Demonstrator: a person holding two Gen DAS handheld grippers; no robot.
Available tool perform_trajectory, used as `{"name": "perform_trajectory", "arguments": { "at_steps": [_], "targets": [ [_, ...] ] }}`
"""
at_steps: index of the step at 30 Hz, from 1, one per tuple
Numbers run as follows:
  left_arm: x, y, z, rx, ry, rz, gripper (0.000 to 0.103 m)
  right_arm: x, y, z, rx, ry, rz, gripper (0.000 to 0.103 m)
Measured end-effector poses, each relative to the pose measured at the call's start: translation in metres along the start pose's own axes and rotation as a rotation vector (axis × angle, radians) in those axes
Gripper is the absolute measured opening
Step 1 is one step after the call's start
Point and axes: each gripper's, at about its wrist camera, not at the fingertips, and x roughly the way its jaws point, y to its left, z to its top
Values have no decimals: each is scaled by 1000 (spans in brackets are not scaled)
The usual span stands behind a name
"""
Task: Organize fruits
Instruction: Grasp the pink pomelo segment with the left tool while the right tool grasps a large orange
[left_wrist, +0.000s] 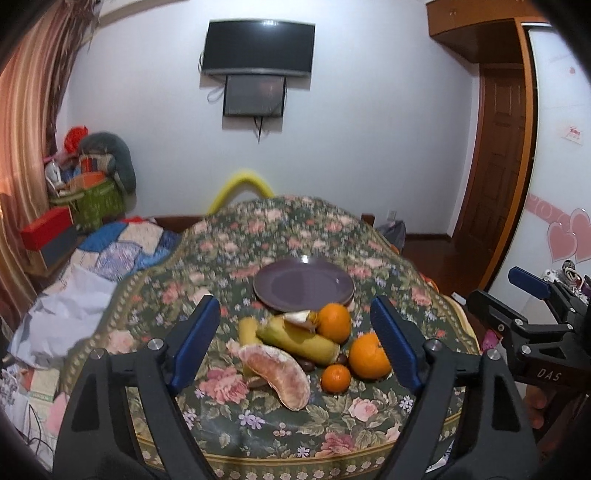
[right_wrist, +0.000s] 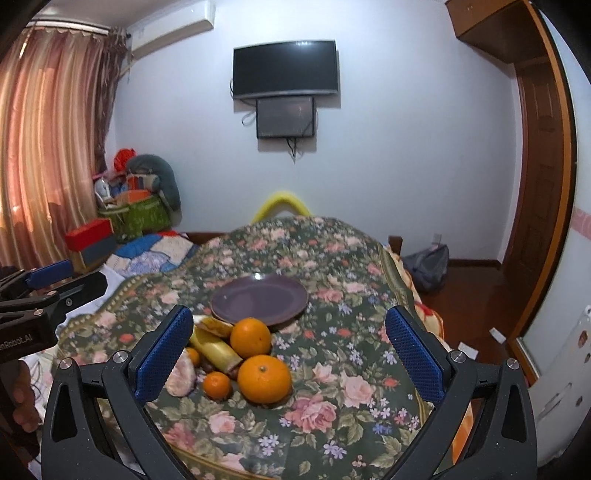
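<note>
A heap of fruit lies on the floral tablecloth (left_wrist: 295, 229) just in front of an empty purple plate (left_wrist: 303, 284). The heap holds a peeled pomelo segment (left_wrist: 275, 374), bananas (left_wrist: 295, 338), two large oranges (left_wrist: 334, 321) (left_wrist: 369, 356) and a small mandarin (left_wrist: 335, 377). My left gripper (left_wrist: 295, 339) is open and hovers near the heap, its blue pads clear of the fruit. My right gripper (right_wrist: 290, 347) is open too, to the right of the heap, with an orange (right_wrist: 264, 378), the mandarin (right_wrist: 217, 385) and the plate (right_wrist: 259, 299) ahead of it.
To the left of the table lies a bed with a patchwork quilt (left_wrist: 122, 247), boxes and a green basket (left_wrist: 92, 203). A yellow chair back (left_wrist: 242, 186) stands behind the table. Wooden floor and a door (left_wrist: 495, 158) are at the right.
</note>
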Motion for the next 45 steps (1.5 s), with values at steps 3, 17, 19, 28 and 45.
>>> {"name": "perform_trajectory", "arguments": {
  "at_steps": [3,17,19,28,45],
  "targets": [
    [16,0,-6,-8,41,-11,81,13,-2,-3,-4,25,-5,103],
    [91,5,-44,-34,231,-1,67,77,2,-36,-41,196,66,90],
    [100,9,-50,-42,252,13,67,85,2,-41,-37,213,82,88],
    [122,17,-68,-75,309,69,67,111,4,-57,-11,297,141,86],
    [150,15,-76,-51,305,132,70,138,9,-75,31,405,222,68]
  ]
}}
